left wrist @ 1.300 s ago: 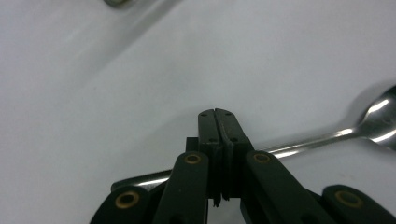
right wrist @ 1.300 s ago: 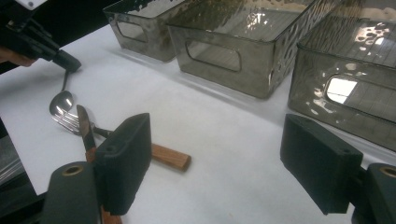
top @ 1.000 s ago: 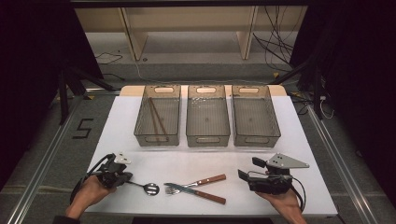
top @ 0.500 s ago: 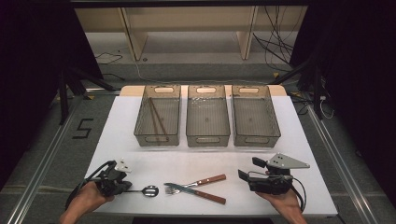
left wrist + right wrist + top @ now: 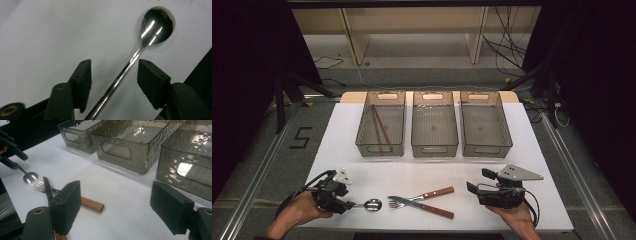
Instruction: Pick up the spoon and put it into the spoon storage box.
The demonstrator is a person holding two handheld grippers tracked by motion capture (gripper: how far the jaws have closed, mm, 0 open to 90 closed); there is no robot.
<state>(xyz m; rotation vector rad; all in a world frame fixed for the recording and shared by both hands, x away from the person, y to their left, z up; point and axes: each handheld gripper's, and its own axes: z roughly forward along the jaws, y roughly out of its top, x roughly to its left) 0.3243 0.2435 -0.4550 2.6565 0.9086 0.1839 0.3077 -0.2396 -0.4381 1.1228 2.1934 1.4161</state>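
Our left claw has just been opening and now stands with its jaws apart, the spoon lying on the white bench with its handle running between the pads, touching neither; the bowl lies just ahead of the tips. Our right claw is wide open and holds nothing, with a fork and knife just beyond its left jaw
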